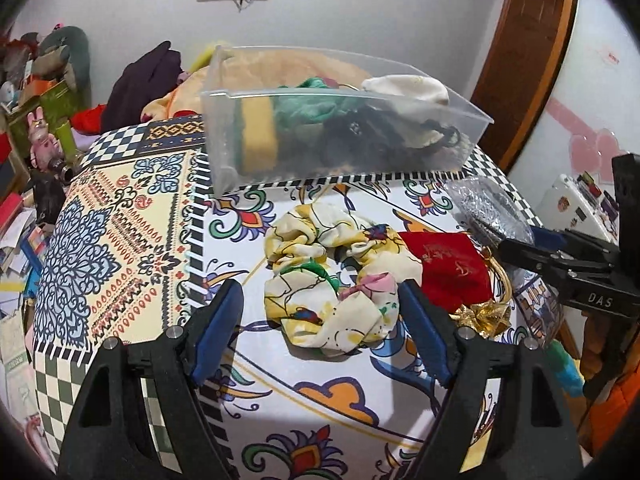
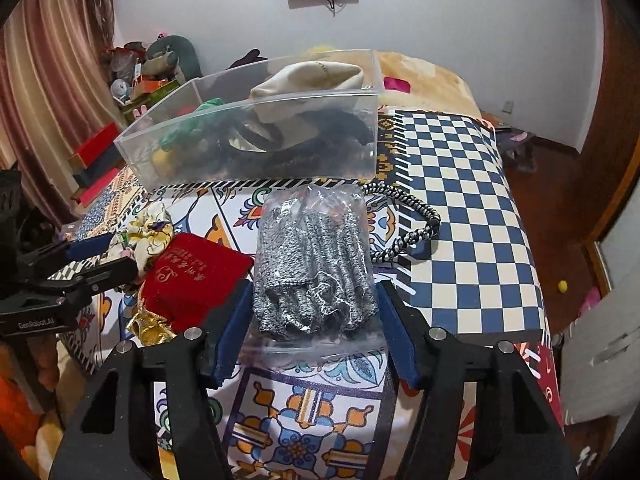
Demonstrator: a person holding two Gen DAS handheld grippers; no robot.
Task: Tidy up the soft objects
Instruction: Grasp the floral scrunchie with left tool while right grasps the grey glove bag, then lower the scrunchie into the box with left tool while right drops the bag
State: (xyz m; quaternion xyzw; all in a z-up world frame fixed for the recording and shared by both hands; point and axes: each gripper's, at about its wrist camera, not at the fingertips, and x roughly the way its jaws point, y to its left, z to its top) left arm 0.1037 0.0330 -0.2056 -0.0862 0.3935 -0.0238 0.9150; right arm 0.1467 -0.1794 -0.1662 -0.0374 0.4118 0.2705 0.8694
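A clear plastic bin (image 1: pixel 344 128) is seen at twelve o'clock on the patterned tabletop (image 1: pixel 120 240); inside it a cream knitted hat (image 2: pixel 316 76) is piled at one end, with green fabric (image 1: pixel 312 108), a yellow band (image 1: pixel 258 136) and dark, black items packed beneath and beside them. The same bin (image 2: pixel 256 140) is shown by the right wrist camera, again at twelve o'clock. A clear zip bag (image 2: pixel 316 268) holding a grey-and-black knitted item lies just in front of the bin, and a black-and-white braided cord (image 2: pixel 416 220) is curled at its two o'clock side. A red velvet pouch (image 2: pixel 196 280) with gold lettering is placed at nine o'clock of the bag, with a gold bow (image 2: pixel 150 328) beside it. The left gripper (image 1: pixel 320 312) is held wide, its blue pads standing on either side of a floral scrunchie (image 1: pixel 336 276); whether the right-hand pad touches the fabric cannot be told, and no squeezing is seen. The right gripper (image 2: pixel 316 320) is set narrower, the zip bag lying between its pads, which stand just beside or against the bag's edges; a firm grip cannot be confirmed. The right gripper (image 1: pixel 568 256) is also seen at three o'clock in the left view, beside the pouch (image 1: pixel 448 268).
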